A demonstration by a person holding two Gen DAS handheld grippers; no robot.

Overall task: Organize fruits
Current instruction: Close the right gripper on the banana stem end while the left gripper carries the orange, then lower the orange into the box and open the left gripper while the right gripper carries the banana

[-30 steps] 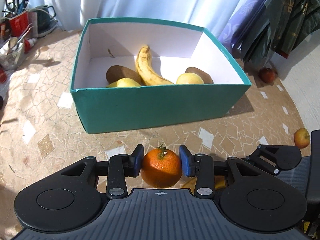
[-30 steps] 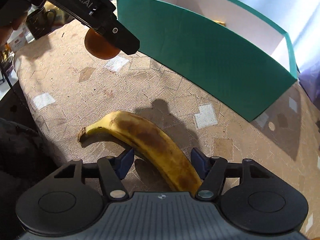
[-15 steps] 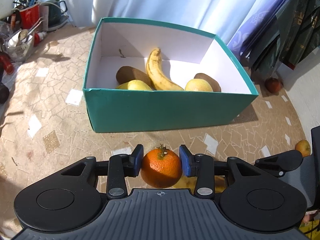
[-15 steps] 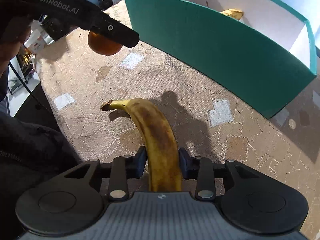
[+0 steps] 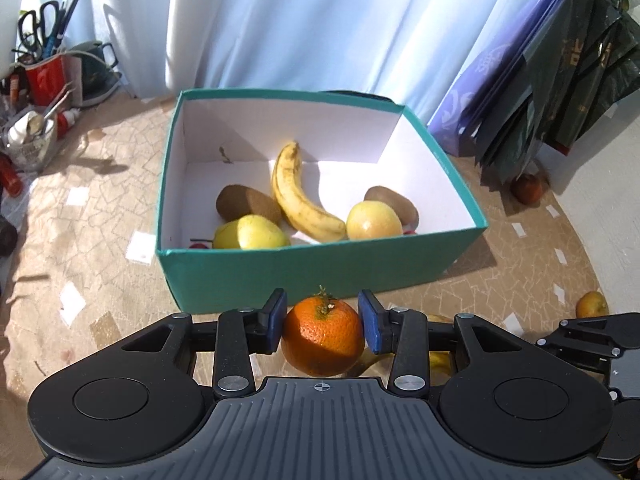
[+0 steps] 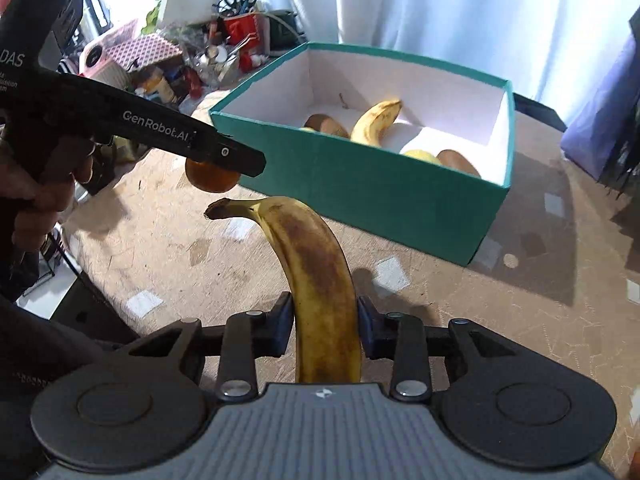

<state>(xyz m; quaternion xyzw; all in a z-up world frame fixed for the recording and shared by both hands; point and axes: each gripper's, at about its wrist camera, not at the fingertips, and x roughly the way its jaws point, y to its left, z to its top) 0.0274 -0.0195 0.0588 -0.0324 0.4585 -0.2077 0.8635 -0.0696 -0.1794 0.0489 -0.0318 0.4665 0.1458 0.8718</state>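
Right wrist: teal box (image 6: 392, 196) ahead — left tool (image 6: 224, 152) w/ orange (image 6: 212, 178) alongside.

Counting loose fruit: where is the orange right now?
The orange sits between the left gripper's fingers, above the table, just short of the green box's near wall.

White lettering "GenRobot.AI" runs along the side of the black plastic left gripper (image 6: 212, 168), seen from the right wrist view. Further back on the same black body (image 6: 16, 60) stand the letters "DAS", cut off at the picture's edge, with smaller lines beneath too tiny to read. The gold print on the dark green plastic bags (image 5: 576, 64) is not legible.
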